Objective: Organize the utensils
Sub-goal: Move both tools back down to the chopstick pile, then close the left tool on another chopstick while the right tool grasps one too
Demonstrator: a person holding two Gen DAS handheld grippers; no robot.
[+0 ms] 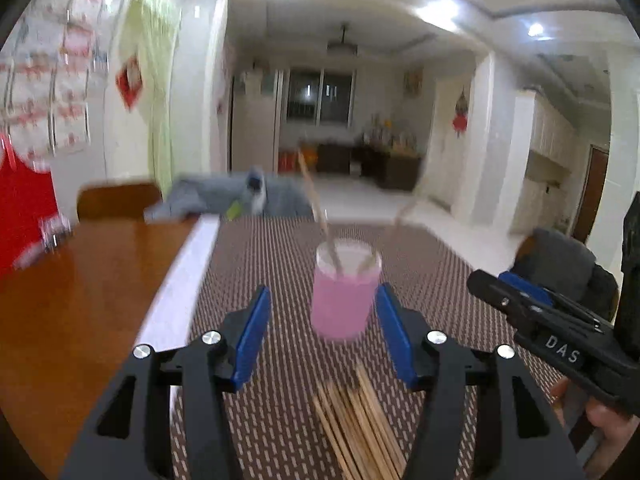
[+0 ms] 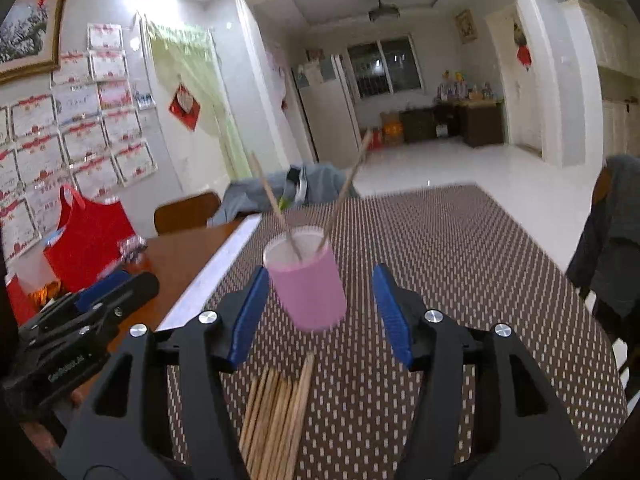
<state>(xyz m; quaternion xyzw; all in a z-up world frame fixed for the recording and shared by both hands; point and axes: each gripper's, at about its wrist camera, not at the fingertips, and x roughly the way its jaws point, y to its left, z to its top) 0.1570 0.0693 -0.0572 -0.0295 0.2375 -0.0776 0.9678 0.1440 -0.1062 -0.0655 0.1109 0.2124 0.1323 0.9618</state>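
Wooden chopsticks (image 2: 276, 412) beneath right hand-held gripper (image 2: 320, 312), jaws apart

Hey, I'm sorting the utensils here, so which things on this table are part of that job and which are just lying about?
Part of the job:
- pink cup, upright on the mat
- two chopsticks in the cup
- loose chopsticks pile in front of the cup

Just lying about:
- red bag
- grey cloth at the far edge
- patterned mat
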